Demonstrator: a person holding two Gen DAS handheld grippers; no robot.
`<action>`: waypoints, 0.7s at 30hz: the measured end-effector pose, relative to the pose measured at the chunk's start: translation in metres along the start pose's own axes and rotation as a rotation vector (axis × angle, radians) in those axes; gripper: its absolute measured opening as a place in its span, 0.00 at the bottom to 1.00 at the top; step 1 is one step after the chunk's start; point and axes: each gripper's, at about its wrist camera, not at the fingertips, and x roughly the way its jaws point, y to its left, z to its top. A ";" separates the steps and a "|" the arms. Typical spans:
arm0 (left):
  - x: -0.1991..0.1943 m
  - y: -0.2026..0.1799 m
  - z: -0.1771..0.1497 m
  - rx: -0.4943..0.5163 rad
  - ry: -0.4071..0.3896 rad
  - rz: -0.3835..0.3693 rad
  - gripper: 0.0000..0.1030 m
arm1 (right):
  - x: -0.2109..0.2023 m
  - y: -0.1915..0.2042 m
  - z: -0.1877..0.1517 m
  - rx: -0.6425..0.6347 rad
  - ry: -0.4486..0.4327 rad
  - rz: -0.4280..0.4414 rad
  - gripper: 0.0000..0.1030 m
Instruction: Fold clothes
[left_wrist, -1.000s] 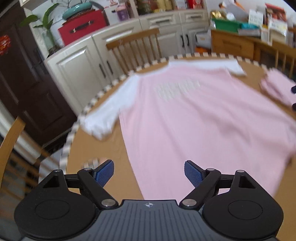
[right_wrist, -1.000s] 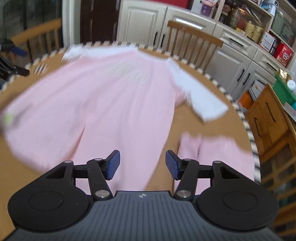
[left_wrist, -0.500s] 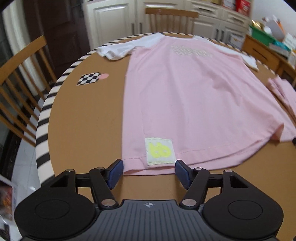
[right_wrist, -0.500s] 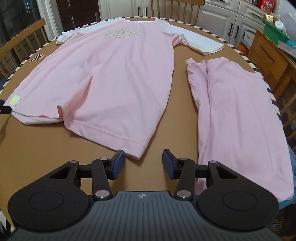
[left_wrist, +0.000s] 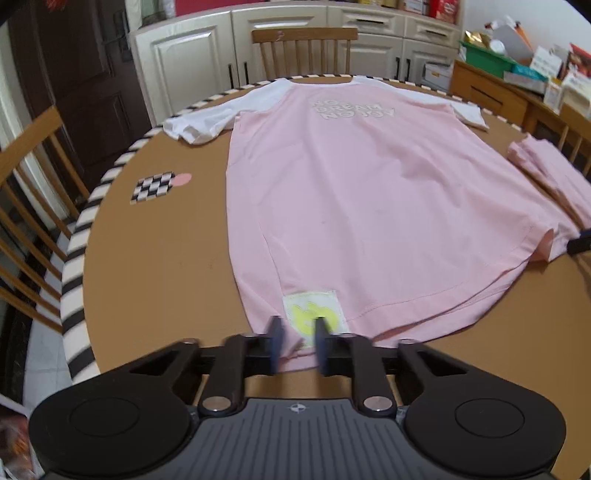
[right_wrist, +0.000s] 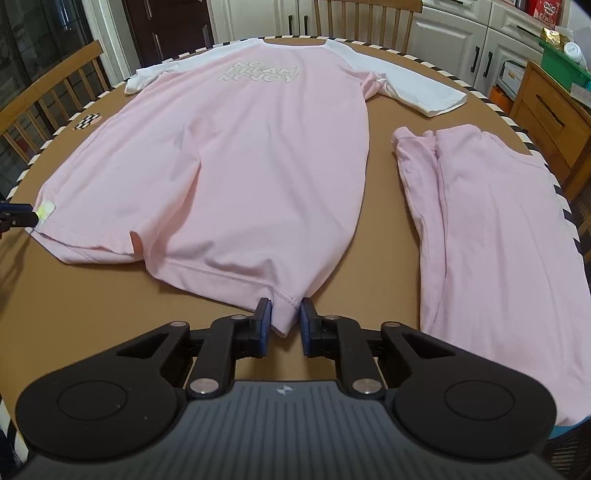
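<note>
A pink T-shirt (left_wrist: 351, 192) (right_wrist: 240, 155) with white sleeves lies flat on the round brown table (left_wrist: 147, 277), its hem towards me. My left gripper (left_wrist: 298, 343) is shut on the hem's left corner, right by the yellow label (left_wrist: 314, 314); the fingers look blurred. At the hem's right corner, the jaws of my right gripper (right_wrist: 285, 321) are closing, and the pink corner is squeezed into a narrow tab between the blue pads. Each gripper's tip shows at the edge of the other view: left gripper (right_wrist: 18, 214), right gripper (left_wrist: 580, 243).
A second pink garment (right_wrist: 498, 240) lies folded lengthwise on the table's right side. A checkered sticker (left_wrist: 153, 186) marks the left part of the table. Wooden chairs (left_wrist: 29, 221) (right_wrist: 365, 14) ring the striped table edge, with cabinets behind.
Both grippers came down to the near hem and their jaws narrowed from wide apart onto the hem's two corners. The shirt itself lies where it did.
</note>
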 end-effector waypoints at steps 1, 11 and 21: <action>0.001 -0.001 0.001 0.013 0.000 0.006 0.07 | -0.001 0.000 0.001 0.000 -0.002 0.002 0.14; -0.014 -0.002 0.004 0.026 -0.025 0.029 0.24 | -0.017 -0.001 0.012 0.007 -0.036 0.010 0.11; -0.008 -0.082 -0.015 0.595 -0.074 0.070 0.40 | -0.024 -0.010 0.019 0.074 -0.056 0.067 0.06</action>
